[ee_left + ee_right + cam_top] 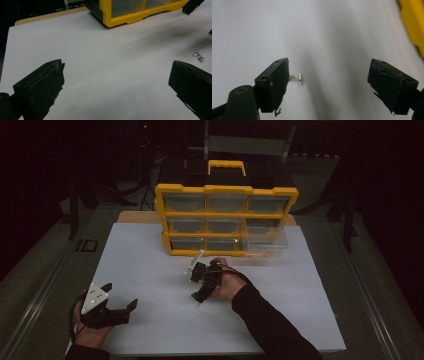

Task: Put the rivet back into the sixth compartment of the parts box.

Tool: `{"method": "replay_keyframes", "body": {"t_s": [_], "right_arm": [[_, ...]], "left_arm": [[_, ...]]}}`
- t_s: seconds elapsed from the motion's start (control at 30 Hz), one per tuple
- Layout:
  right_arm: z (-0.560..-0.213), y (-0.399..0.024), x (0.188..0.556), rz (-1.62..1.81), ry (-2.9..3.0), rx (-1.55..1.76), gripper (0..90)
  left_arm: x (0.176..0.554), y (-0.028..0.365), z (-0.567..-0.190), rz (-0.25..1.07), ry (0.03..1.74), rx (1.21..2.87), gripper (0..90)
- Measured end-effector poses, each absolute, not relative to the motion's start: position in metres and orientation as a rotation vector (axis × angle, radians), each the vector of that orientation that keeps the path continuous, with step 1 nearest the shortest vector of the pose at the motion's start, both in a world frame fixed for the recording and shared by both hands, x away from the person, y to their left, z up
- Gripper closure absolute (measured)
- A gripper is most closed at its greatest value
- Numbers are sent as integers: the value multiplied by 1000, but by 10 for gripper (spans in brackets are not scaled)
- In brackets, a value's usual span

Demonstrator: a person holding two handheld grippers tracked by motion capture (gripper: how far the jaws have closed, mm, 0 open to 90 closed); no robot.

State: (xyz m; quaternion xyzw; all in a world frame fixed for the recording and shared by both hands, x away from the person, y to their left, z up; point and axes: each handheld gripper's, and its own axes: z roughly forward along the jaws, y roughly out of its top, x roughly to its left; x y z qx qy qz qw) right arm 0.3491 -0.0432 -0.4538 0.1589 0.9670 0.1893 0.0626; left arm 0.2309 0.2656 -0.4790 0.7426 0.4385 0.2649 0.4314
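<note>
Right claw (328, 82) gapes over upright-lying small screw (300, 76).

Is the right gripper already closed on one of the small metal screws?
No, the right gripper has its jaws wide apart, and the small screws lie on the white table near its left jaw.

Right claw (328, 80) wide open over white sheet (337, 30); two screws (298, 78) beside one jaw.
</note>
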Motion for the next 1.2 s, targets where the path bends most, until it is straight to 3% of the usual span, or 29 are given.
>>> {"method": "replay_keyframes", "body": {"t_s": [0.23,0.7,1.2], "right_arm": [[-477,-38,346,508,2971,485,277],[-486,-37,345,434,3064,455,604],[-487,-29,340,320,3084,356,815]], "left_arm": [[231,266,-479,658,1093,1853,8],[231,266,-479,658,1094,1852,8],[231,265,-480,657,1092,1856,8]]}}
